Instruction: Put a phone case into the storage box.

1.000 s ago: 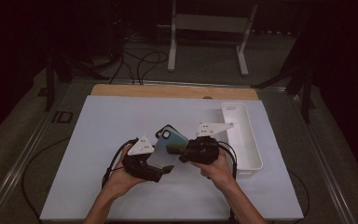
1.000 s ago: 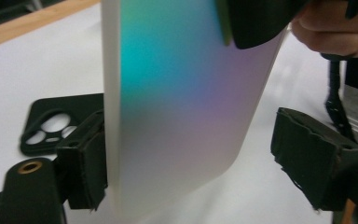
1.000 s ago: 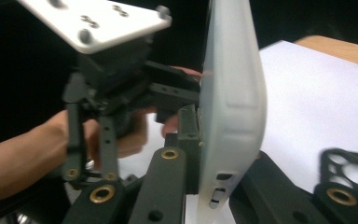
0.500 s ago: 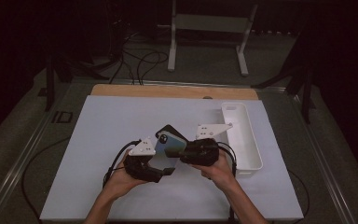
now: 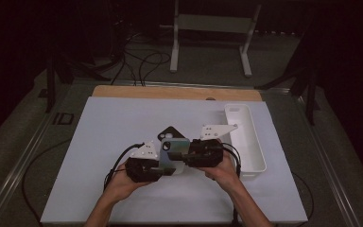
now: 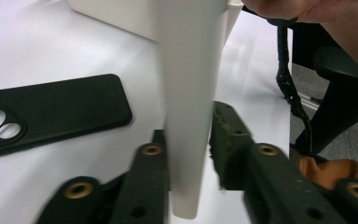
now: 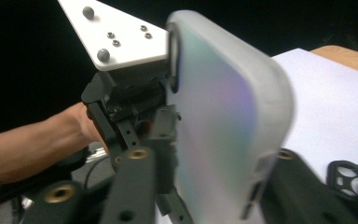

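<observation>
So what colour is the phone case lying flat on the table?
Black. The phone case with its camera cut-outs shows best in the left gripper view, lying on the white table.

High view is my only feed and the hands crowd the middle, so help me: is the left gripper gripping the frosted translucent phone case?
Observer: Yes. In the left gripper view, the left gripper's jaws have just been closing and press both faces of the frosted translucent phone case, seen edge-on.
Operator: And the right one?
Observer: The right gripper's jaws have just been opening, and the case stands between them.
Operator: Is the black soft phone case in the way?
Observer: No. The black soft phone case lies flat on the white table, apart from the jaws, with its camera cut-outs showing.
</observation>
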Demonstrator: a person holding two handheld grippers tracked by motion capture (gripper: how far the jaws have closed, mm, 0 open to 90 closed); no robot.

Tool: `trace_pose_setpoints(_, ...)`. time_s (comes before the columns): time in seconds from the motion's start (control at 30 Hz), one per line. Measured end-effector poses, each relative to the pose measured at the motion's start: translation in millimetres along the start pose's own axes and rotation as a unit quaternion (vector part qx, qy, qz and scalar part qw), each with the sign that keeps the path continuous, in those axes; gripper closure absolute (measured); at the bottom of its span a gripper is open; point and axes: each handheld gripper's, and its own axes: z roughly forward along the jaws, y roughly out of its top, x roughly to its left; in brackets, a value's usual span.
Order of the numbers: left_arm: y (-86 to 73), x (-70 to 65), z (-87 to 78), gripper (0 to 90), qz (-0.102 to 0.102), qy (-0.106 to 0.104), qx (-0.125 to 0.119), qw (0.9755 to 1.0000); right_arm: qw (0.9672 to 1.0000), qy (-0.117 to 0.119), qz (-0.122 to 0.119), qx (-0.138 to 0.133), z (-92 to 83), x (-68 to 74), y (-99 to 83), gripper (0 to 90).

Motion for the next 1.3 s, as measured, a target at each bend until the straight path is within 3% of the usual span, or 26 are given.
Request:
trace_pose_setpoints(0.1,1.3,-1.0,1.9,85.4,0.005,0.005,0.001,1.0,0.9995,-0.024,-0.02,0.002,2.9,4.7,0.1,49.1)
trace_pose_setpoints(0.27,1.8,0.1,4.3,86.1,0.005,0.015,-0.002,0.9999,0.9985,-0.049,-0.025,0.004,7.4,6.9,-0.2,37.8)
trace_pose_setpoints(0.5,0.5,2.1,1.5,86.1,0.004,0.022,-0.006,0.9997,0.996,-0.084,-0.022,0.023,12.0,7.4,-1.3,25.8)
trace_pose_setpoints(0.57,-0.4,3.6,-2.3,86.1,-0.004,0.033,-0.015,0.9993,0.9953,-0.094,-0.011,0.021,10.3,5.9,-1.8,19.9)
trace_pose_setpoints(0.8,-0.7,6.6,-8.4,86.1,-0.024,0.059,-0.031,0.9975,0.9925,-0.121,-0.001,0.02,7.5,3.8,-2.6,15.8)
trace_pose_setpoints(1.0,-1.5,8.8,-9.7,86.0,-0.035,0.074,-0.032,0.9961,0.9899,-0.14,0.003,0.024,8.4,3.2,-2.6,15.2)
trace_pose_setpoints(1.2,-2.5,10.5,-11.0,86.0,-0.046,0.098,-0.033,0.9936,0.9873,-0.156,0.015,0.029,9.9,1.5,-2.9,14.9)
trace_pose_setpoints(1.3,-2.9,11.8,-12.7,86.0,-0.057,0.114,-0.039,0.9911,0.9858,-0.164,0.02,0.028,9.6,0.9,-2.5,14.7)
